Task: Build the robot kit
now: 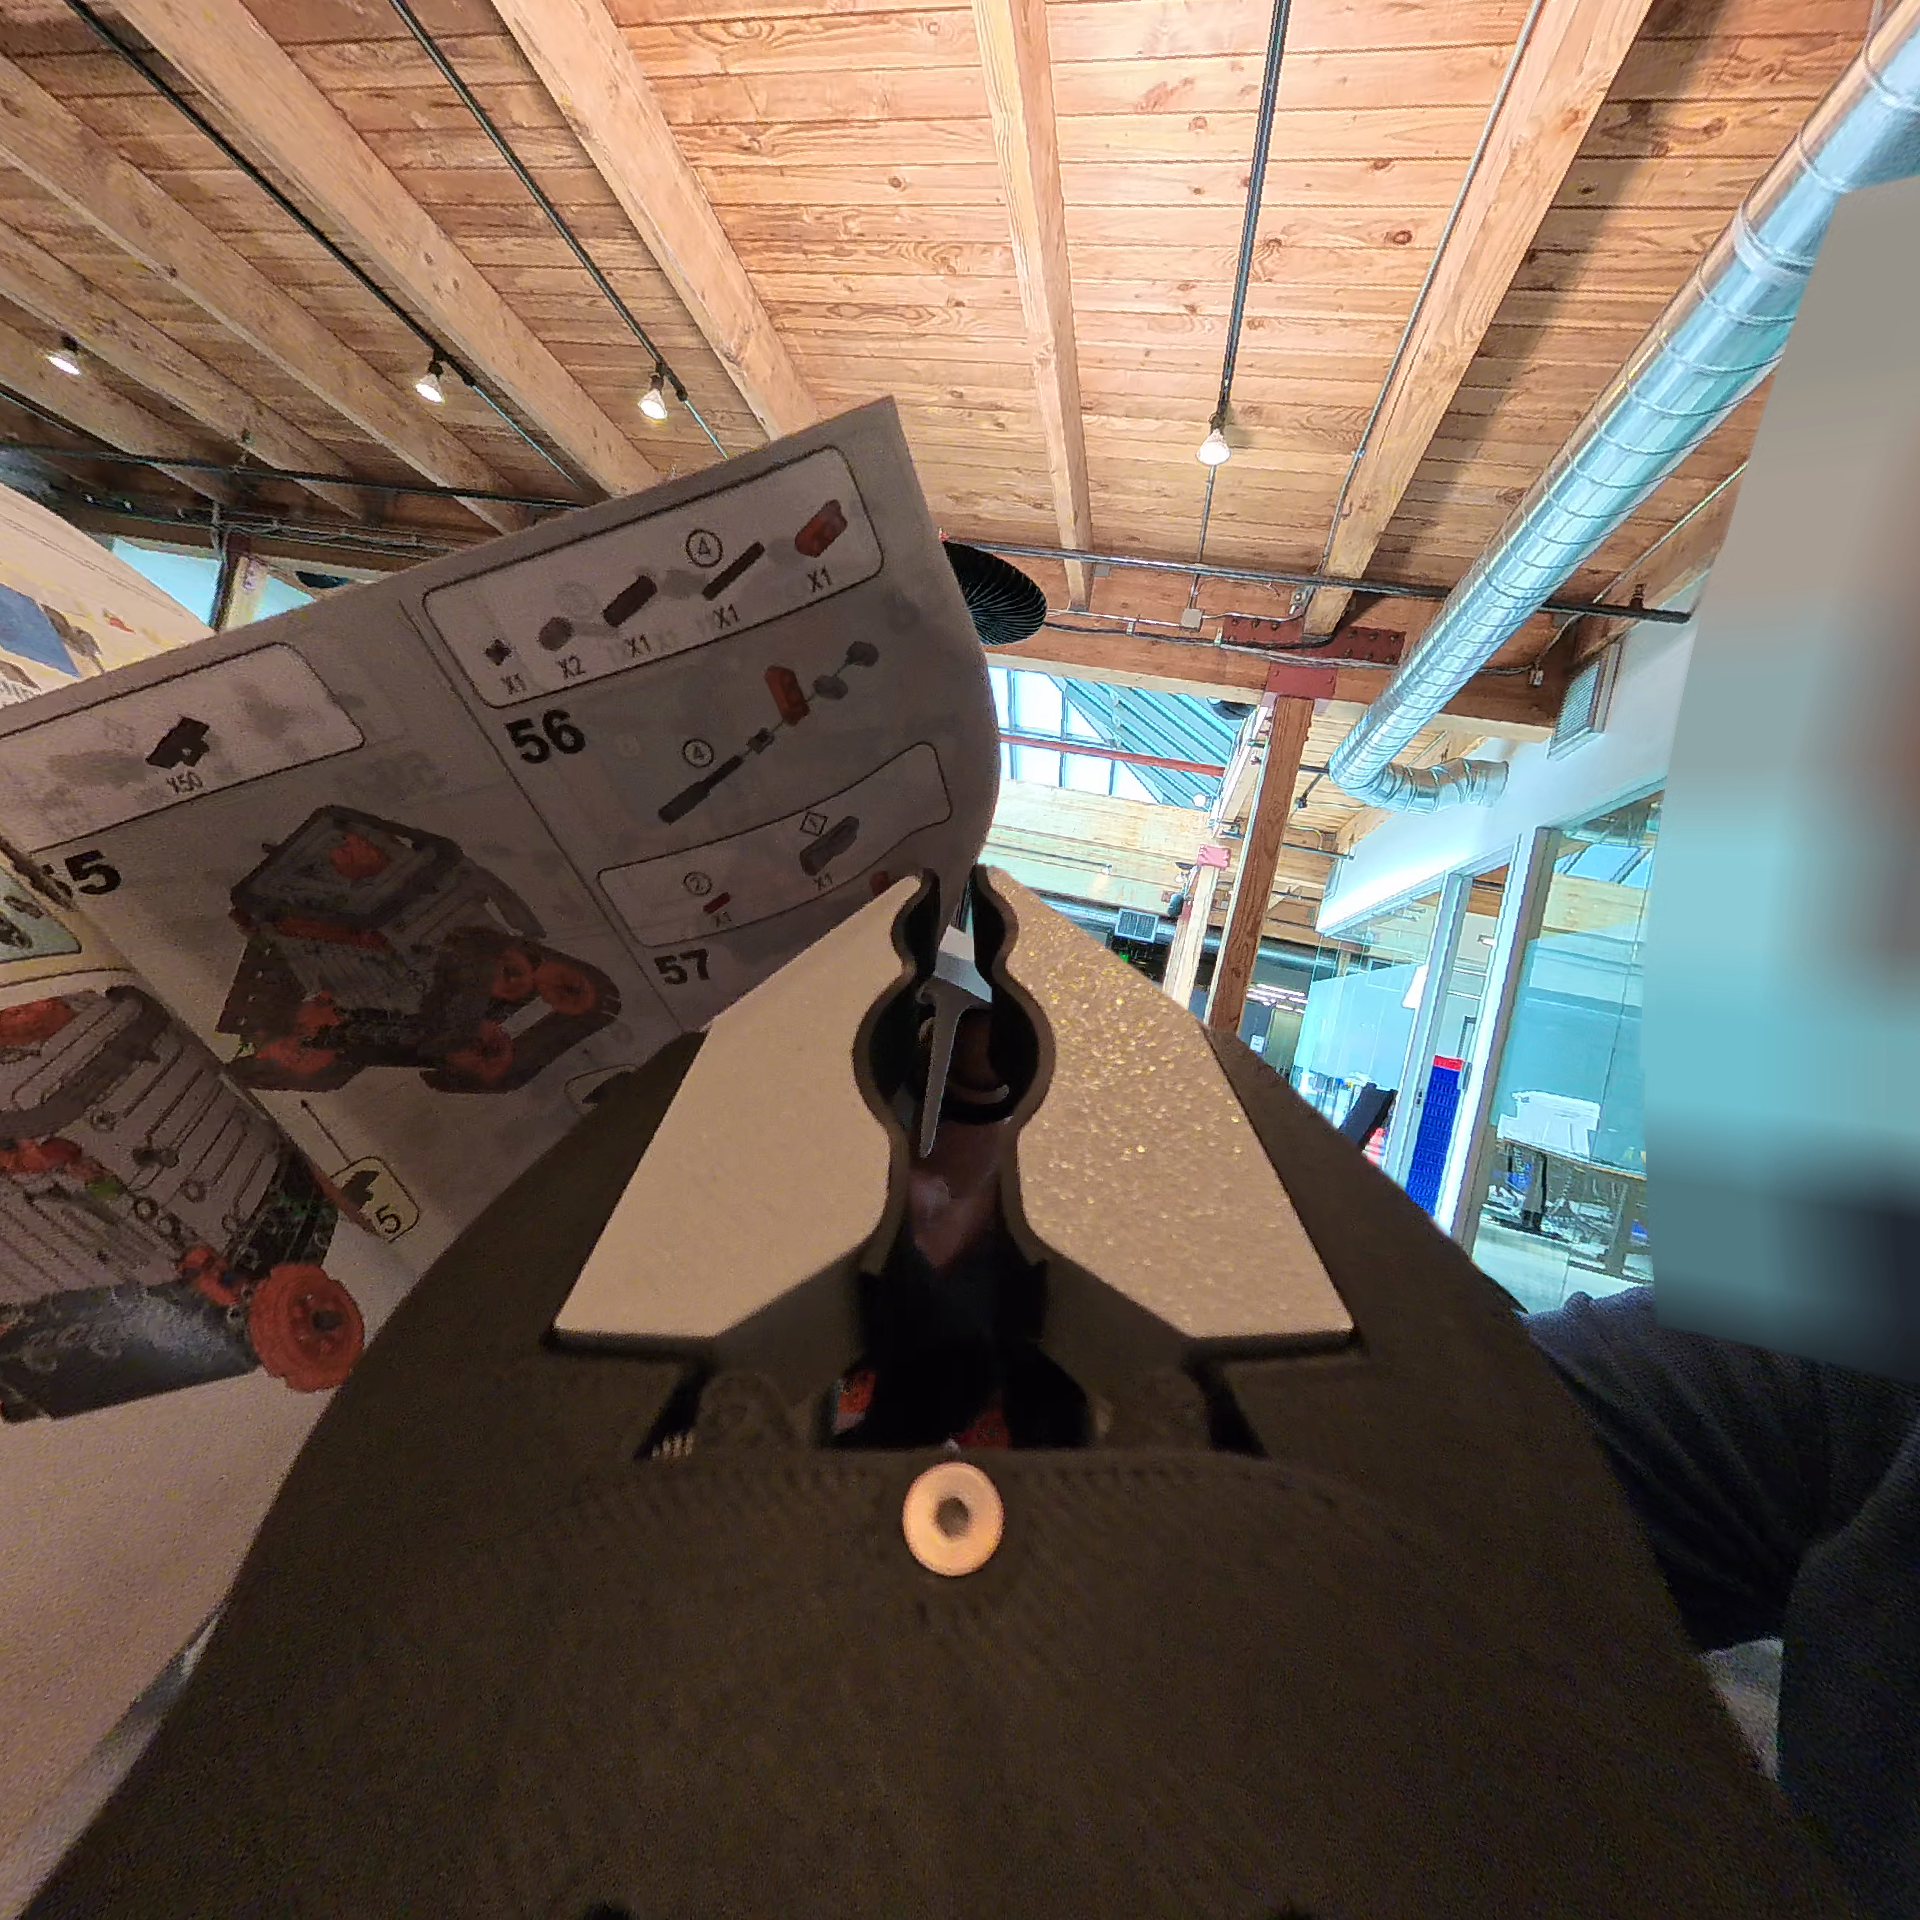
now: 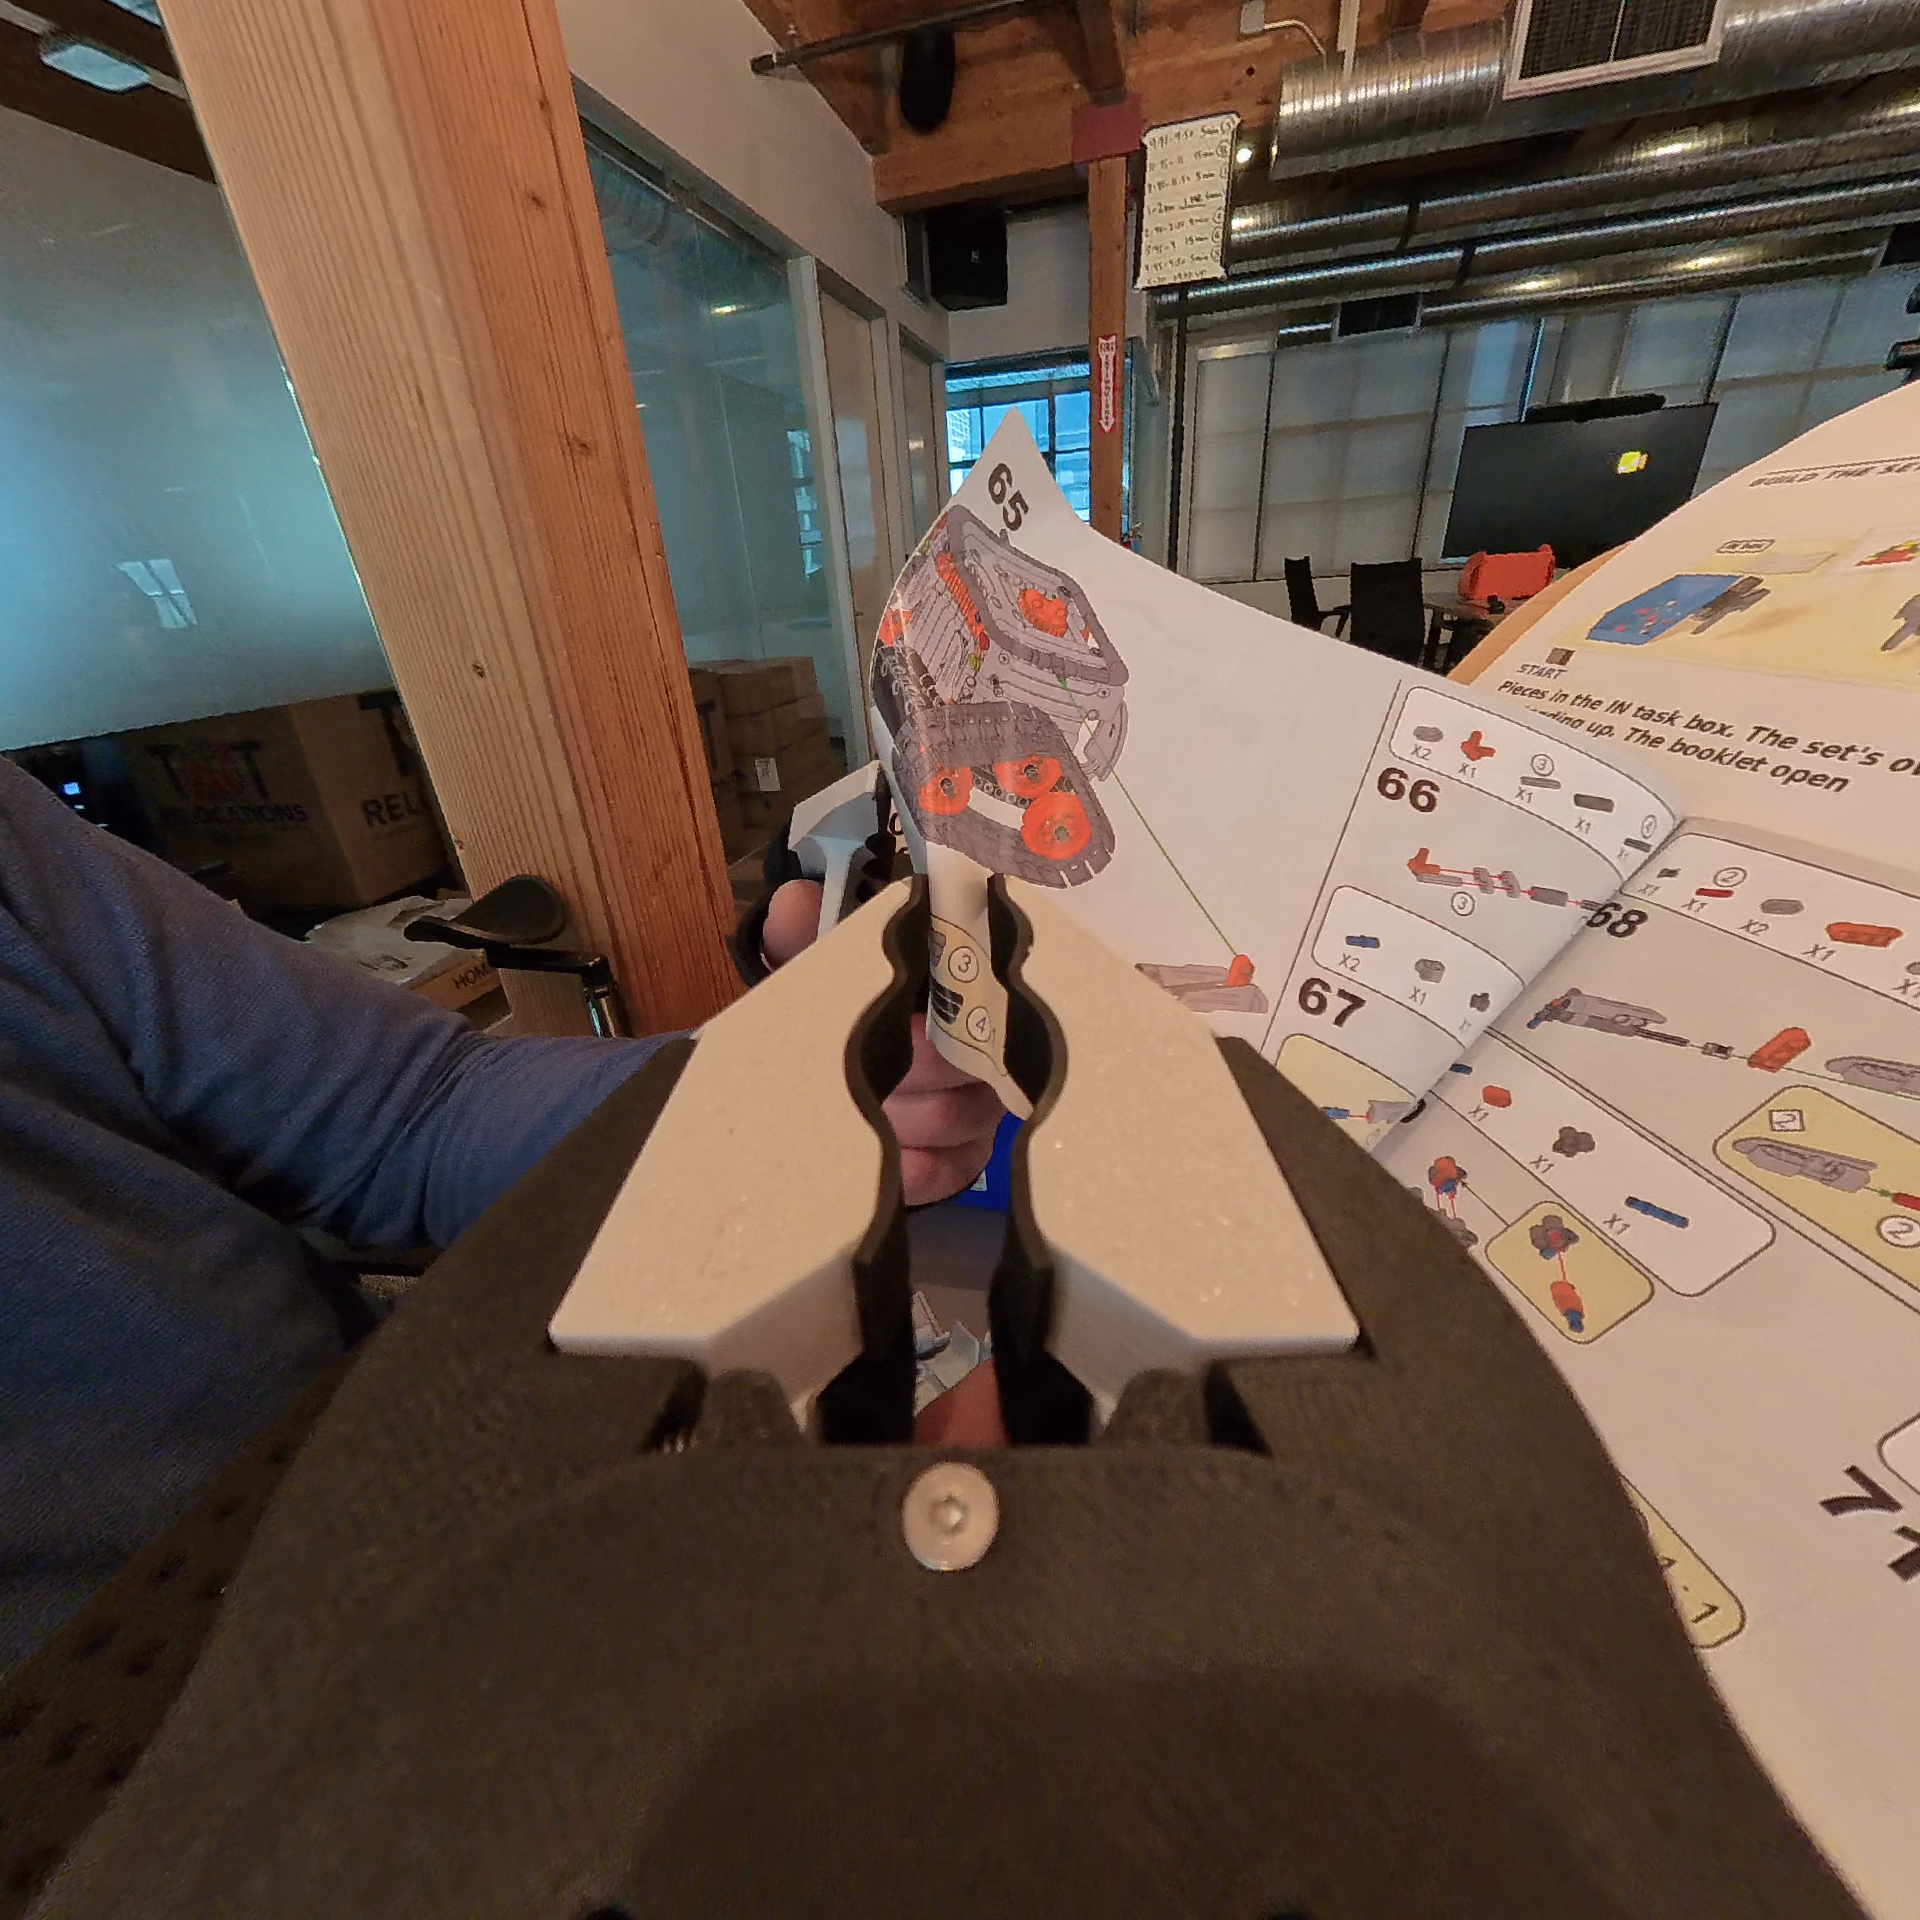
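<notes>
An open instruction booklet [image 2: 1507, 1039] with drawings of a tracked vehicle and small parts is held up in the air. My right gripper [image 2: 956, 925] is shut on the lower corner of one raised, curled page [image 2: 1039, 707]. My left gripper [image 1: 951, 914] points up toward the ceiling. Its jaws are almost together on the thin white edge of a booklet page [image 1: 468, 790], which spreads out to its left. In the right wrist view, a hand [image 2: 935, 1132] and a white part of the other gripper [image 2: 831, 842] show just behind the pinched corner.
A thick wooden post [image 2: 447, 499] stands close on the left, with glass walls and cardboard boxes [image 2: 291, 800] behind it. A person's blue sleeve [image 2: 208, 1091] fills the lower left. A printed sheet [image 2: 1714, 623] lies behind the booklet. Wooden beams and a metal duct [image 1: 1621, 436] run overhead. Less than 4 cm separates the two grippers' tips.
</notes>
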